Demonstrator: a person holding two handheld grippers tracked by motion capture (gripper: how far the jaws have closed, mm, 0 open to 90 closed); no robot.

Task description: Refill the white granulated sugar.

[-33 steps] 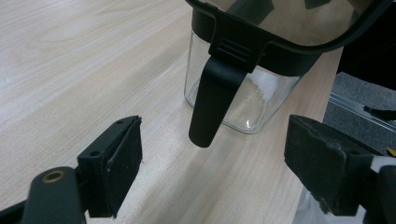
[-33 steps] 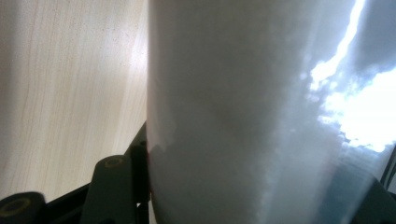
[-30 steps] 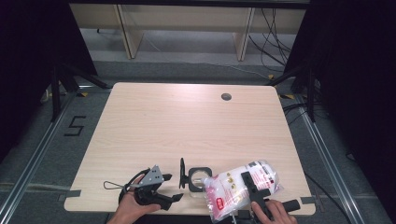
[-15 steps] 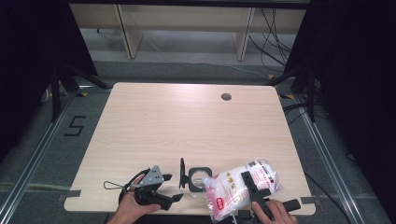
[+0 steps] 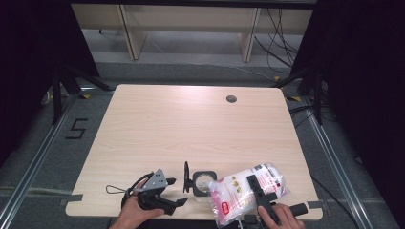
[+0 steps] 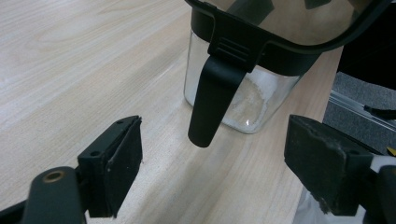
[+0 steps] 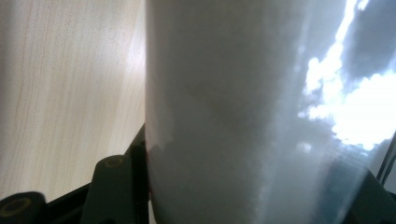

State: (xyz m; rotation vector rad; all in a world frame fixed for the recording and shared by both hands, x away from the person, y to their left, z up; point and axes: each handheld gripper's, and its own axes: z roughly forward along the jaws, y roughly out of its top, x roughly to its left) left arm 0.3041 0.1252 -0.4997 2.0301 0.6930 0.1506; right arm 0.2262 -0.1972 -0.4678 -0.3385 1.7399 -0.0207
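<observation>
Pale wood-grain laminate makes up the broad surface (image 5: pixel 191 129) in front of you, with a small round grommet hole (image 5: pixel 231 99) near its far edge and grey floor and dark stands around it. Largest of the things on it is the clear plastic bag of white powder with red print (image 5: pixel 246 191), lying tilted at the near right corner; your right gripper (image 5: pixel 260 193) has its jaws clamped across the bag's middle, and in the right gripper view the white bag (image 7: pixel 243 116) stands between the two black jaws. Just left of the bag, touching its lower end, sits the square clear glass jar with a black rim (image 5: pixel 203 181), its black-framed lid (image 5: pixel 186 176) swung up on edge at the jar's left side. Your left gripper (image 5: pixel 174 193) rests near the front edge, left of the jar, jaws spread wide with nothing between them; in the left gripper view they point at the jar (image 6: pixel 243 100) and the lid's hanging black latch tab (image 6: pixel 212 105).
</observation>
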